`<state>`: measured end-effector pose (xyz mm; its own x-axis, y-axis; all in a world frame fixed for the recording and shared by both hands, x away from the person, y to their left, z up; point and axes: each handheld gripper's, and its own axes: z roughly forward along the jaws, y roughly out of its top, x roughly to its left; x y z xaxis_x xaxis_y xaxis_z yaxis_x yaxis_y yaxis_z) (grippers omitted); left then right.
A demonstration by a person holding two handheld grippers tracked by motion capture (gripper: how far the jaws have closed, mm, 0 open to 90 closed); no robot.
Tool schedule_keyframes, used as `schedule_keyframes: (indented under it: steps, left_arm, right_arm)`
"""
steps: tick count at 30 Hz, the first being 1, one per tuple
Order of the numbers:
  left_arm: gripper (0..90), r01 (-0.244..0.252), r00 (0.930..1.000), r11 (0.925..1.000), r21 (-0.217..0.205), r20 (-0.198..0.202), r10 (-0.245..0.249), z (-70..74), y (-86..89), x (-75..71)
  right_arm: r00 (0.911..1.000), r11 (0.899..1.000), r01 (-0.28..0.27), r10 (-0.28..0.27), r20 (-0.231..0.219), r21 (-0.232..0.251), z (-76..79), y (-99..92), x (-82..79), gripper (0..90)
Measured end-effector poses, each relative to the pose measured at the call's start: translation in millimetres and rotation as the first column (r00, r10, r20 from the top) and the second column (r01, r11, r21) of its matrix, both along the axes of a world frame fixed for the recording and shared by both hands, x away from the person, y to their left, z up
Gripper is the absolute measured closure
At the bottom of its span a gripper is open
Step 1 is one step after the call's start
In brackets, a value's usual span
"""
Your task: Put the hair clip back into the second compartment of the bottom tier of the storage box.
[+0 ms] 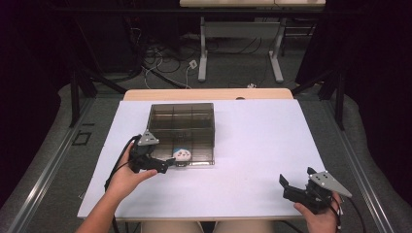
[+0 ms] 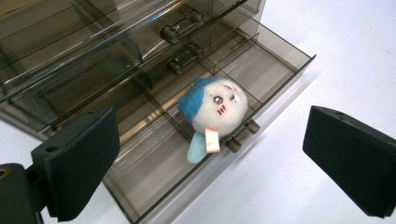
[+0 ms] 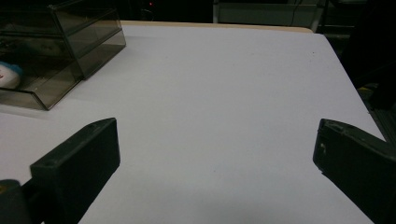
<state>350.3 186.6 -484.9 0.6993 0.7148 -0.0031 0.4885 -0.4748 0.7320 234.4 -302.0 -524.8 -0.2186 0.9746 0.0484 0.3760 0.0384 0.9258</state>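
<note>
A lab: dark curtains [image 1: 29,97], floor cables [image 1: 165,68], white table [image 1: 262,145]

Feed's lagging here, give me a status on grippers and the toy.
Left gripper open, nothing held. Right gripper open, idle. Round blue-and-white plush toy lying in pulled-out bottom drawer of smoky clear plastic drawer box. Nothing in the way.
</note>
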Motion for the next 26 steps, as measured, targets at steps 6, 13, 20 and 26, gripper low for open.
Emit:
schedule_keyframes:
  steps: [6, 13, 20, 26]
  left_arm:
    - [4.0, -0.016, 0.9995, 0.9995, -0.026, 0.027, 0.017, 1.5, 10.9, -7.2]
    - [4.0, -0.051, 0.9976, 0.9966, -0.065, 0.044, 0.054, 0.5, 25.7, -15.2]
    - [4.0, -0.084, 0.9941, 0.9933, -0.080, 0.063, 0.089, -0.1, 39.4, -21.6]
    - [4.0, -0.117, 0.9893, 0.9887, -0.094, 0.077, 0.124, -2.2, 48.7, -27.0]
  right_arm:
    - [1.0000, 1.000, 0.000, 0.000, -0.001, 0.000, 0.0, 0.0, -0.1, 0.4]
    - [1.0000, 1.000, 0.000, 0.000, 0.000, 0.001, -0.2, 0.3, 0.0, 0.4]
    - [1.0000, 1.000, 0.002, -0.002, -0.002, 0.000, -0.4, 0.4, 0.1, 0.4]
    - [0.9999, 1.000, 0.000, 0.000, -0.011, 0.000, 0.2, 0.1, -0.5, 0.4]
